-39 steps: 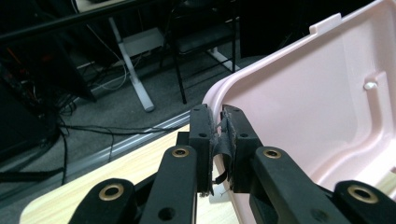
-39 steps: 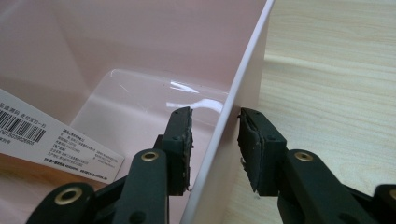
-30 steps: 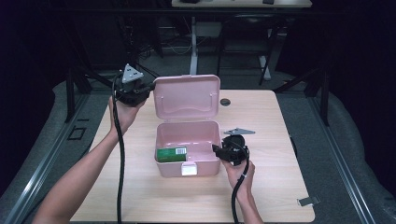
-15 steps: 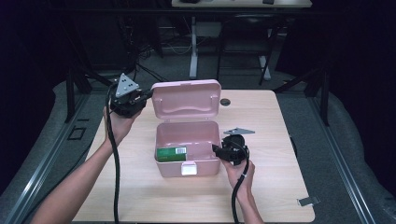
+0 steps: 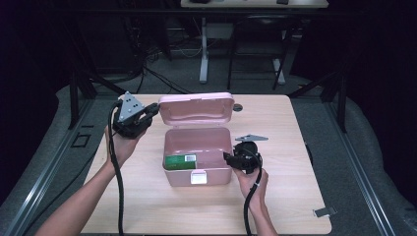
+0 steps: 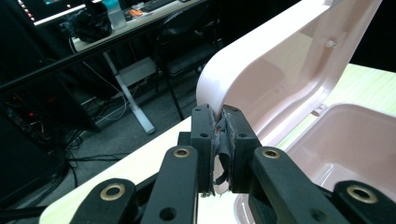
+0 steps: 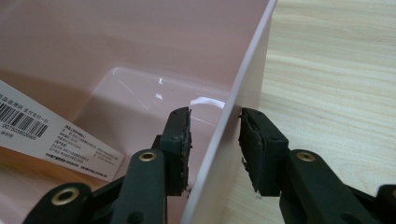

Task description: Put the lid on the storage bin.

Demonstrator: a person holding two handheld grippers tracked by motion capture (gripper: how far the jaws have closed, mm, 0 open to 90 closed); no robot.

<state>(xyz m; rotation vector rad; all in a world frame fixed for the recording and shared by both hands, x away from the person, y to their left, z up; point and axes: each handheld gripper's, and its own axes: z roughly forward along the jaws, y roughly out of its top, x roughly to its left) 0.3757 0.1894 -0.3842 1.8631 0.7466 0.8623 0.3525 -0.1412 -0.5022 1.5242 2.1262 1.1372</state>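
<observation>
Left tongs (image 6: 219, 140) closed at lid (image 6: 280, 70) edge, right tongs (image 7: 214, 149) open astride box wall (image 7: 243, 93), label (image 7: 51, 135) cropped.

Dark room; grey floor (image 5: 344, 142) w/ cables; white desk (image 5: 253, 4), chair (image 6: 187, 51) behind wooden table (image 5: 295, 196).

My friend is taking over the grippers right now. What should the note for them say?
Left gripper: jaws shut, tips at the left corner of the raised pink lid. I can't tell if they pinch its edge.
Right gripper: jaws straddle the right wall of the pink box, one inside, one outside, not pressing on it.
Things: the box stands mid-table with its lid open. A green packet lies inside at the front left.
Done: box opened, packet in.
Left, probably: lower the lid and snap the front latch, keeping the box steady.
</observation>
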